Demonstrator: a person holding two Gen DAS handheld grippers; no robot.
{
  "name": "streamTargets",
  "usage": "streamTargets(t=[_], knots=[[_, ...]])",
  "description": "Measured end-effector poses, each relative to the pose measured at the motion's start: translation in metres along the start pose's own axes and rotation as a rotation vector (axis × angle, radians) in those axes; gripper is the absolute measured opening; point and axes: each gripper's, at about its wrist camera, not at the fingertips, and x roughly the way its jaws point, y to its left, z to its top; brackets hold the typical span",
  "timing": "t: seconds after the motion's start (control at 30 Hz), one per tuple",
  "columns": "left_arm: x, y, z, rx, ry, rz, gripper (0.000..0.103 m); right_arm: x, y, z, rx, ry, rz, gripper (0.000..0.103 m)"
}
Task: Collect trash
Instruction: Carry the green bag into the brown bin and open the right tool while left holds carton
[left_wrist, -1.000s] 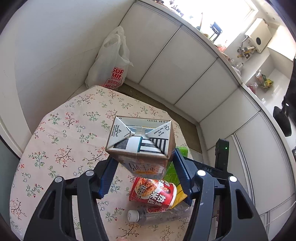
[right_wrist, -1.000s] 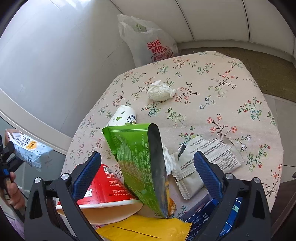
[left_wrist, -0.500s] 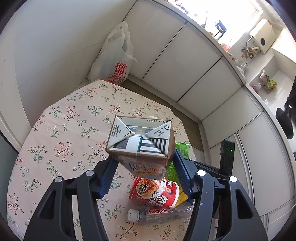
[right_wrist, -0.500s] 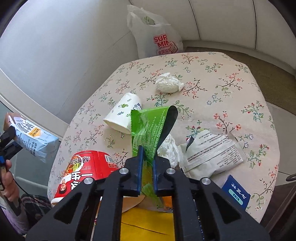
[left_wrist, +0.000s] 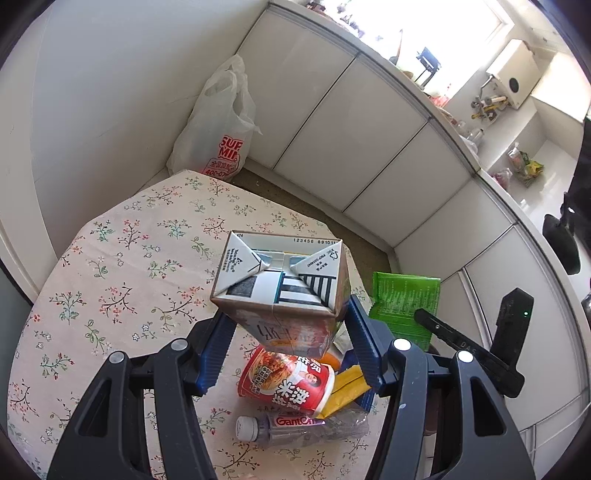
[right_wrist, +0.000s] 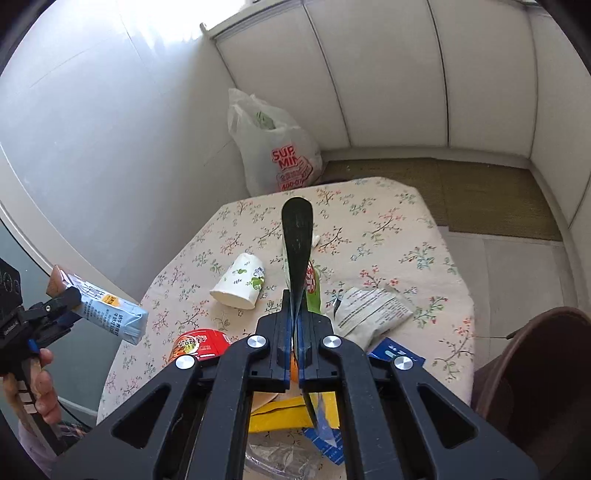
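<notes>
The green wrapper (right_wrist: 295, 243) stands edge-on, pinched between the closed jaws of the right gripper (right_wrist: 294, 332), lifted above the table (right_wrist: 388, 229). In the left wrist view it hangs at 3 o'clock of the carton (left_wrist: 280, 280), which the left gripper (left_wrist: 286, 332) clamps on both sides. Below lie a red cup (left_wrist: 288, 384), a bottle (left_wrist: 295, 428) and a yellow packet (left_wrist: 347, 384). A paper cup (right_wrist: 240, 280) lies at 10 o'clock of the right gripper, a white packet (right_wrist: 369, 306) at 2 o'clock. A plastic bag (right_wrist: 280, 151) stands on the floor beyond, at 12 o'clock.
</notes>
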Motion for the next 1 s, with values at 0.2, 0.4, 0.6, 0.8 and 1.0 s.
streamTargets(t=[0.2,0.4,0.6,0.8,1.0], knots=[[0.001,-0.027,-0.011,0.042,-0.002,-0.024,0.059,-0.063,-0.004,-0.010,0.004,-0.123,-0.059,0.001],[-0.003,-0.062,-0.025,0.097,-0.008,-0.067,0.059,-0.111,-0.022,-0.029,0.053,-0.175,-0.049,0.001],[-0.012,-0.091,-0.037,0.147,-0.027,-0.113,0.059,-0.108,-0.038,-0.054,0.020,-0.039,-0.064,0.036],[-0.005,-0.092,-0.041,0.156,-0.013,-0.114,0.059,-0.045,-0.041,-0.090,-0.030,0.154,-0.225,0.070],[0.004,-0.073,-0.039,0.122,0.014,-0.106,0.059,0.001,-0.013,-0.119,-0.271,0.260,-0.368,0.070]])
